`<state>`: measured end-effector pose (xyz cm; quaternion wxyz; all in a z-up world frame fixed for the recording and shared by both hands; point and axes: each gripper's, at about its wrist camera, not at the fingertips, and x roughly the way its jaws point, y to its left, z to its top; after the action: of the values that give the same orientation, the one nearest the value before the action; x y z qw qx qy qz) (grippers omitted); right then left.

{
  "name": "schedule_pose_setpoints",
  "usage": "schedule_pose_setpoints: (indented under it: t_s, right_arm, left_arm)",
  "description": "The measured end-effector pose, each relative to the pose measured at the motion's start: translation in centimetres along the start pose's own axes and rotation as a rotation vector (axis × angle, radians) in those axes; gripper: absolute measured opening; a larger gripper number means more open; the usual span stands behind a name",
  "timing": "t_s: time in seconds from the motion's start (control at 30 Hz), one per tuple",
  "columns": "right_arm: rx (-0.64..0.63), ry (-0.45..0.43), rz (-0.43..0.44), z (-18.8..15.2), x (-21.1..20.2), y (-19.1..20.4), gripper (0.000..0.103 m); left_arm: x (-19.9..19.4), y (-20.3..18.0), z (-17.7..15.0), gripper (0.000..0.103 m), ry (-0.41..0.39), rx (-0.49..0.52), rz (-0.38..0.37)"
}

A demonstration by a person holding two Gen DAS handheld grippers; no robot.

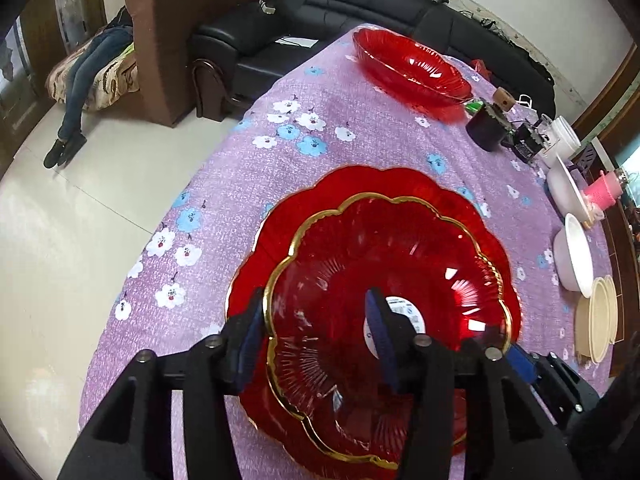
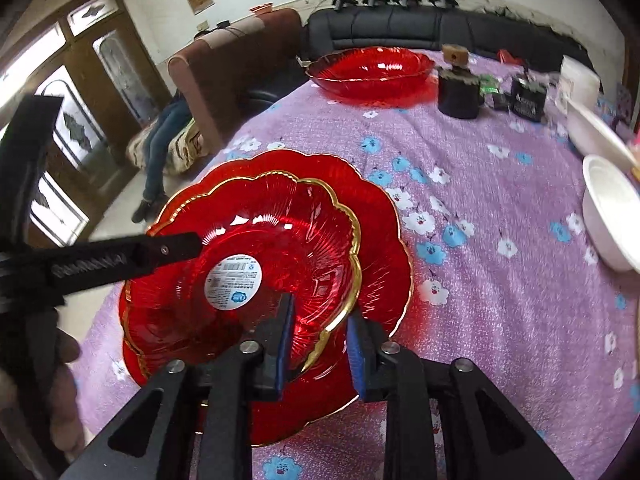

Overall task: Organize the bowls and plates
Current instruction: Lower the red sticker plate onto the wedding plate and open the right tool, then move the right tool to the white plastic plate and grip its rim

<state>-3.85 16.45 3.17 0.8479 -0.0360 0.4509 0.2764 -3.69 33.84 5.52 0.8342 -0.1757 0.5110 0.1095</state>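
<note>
A purple flowered tablecloth (image 2: 500, 240) covers your table. At its near edge, a scalloped, gold-rimmed red glass bowl (image 2: 256, 248) sits in a wider red plate (image 2: 380, 232). Your left gripper (image 1: 316, 332) and right gripper (image 2: 318, 336) straddle its rim at nine and three o'clock, jaws apart, pads not pressing.

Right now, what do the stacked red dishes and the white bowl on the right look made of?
Upper red dish: clear red glass or hard plastic, glossy, ribbed, gilt scalloped rim; the label shows through. Larger red dish beneath: same look. White bowl: opaque, matte white, thin rim; probably plastic or paper, uncertain.
</note>
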Motion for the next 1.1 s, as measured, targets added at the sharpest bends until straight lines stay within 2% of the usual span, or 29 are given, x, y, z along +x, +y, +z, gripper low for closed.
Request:
schedule_pose_setpoints:
  t_s: [0.1, 0.27, 0.33, 0.5, 0.63, 0.73, 0.8, 0.93, 1.1]
  right_arm:
    - [-0.036, -0.019, -0.026, -0.2, -0.2, 0.5, 0.036]
    - [-0.024, -0.044, -0.012, -0.1, -0.8, 0.2, 0.038]
    - [-0.018, -0.062, -0.012, 0.0, -1.3, 0.0, 0.045]
    - [-0.008, -0.141, -0.008, 0.3, -3.4, -0.3, 0.047]
    - [0.002, -0.208, 0.007, 0.2, -5.8, -0.8, 0.048]
    - [0.020, -0.242, 0.025, -0.3, -7.5, -1.6, 0.052]
    - [0.031, -0.258, 0.028, -0.8, -8.5, -2.4, 0.053]
    - [0.055, -0.283, -0.001, -2.0, -10.6, -5.1, 0.056]
    - [0.108, -0.300, -0.052, -3.9, -13.1, -10.0, 0.057]
  left_arm:
    - [-1.0, -0.2, 0.0, 0.065, -0.031, 0.023, 0.026]
    - [-1.9, -0.9, 0.3, 0.069, -0.059, 0.077, 0.092]
    - [-2.3, -0.9, 0.4, 0.070, -0.079, 0.092, 0.122]
    - [-3.9, 0.0, 0.3, 0.071, -0.132, 0.048, 0.143]
    - [-6.7, -0.2, -0.5, 0.073, -0.210, 0.010, 0.113]
    - [-8.7, -1.5, -1.3, 0.082, -0.254, 0.012, 0.076]
    - [-10.0, -2.7, -2.0, 0.083, -0.282, 0.024, 0.033]
    - [-11.9, -6.0, -3.2, 0.083, -0.315, 0.093, -0.054]
    - [-13.3, -10.5, -4.9, 0.086, -0.329, 0.176, -0.107]
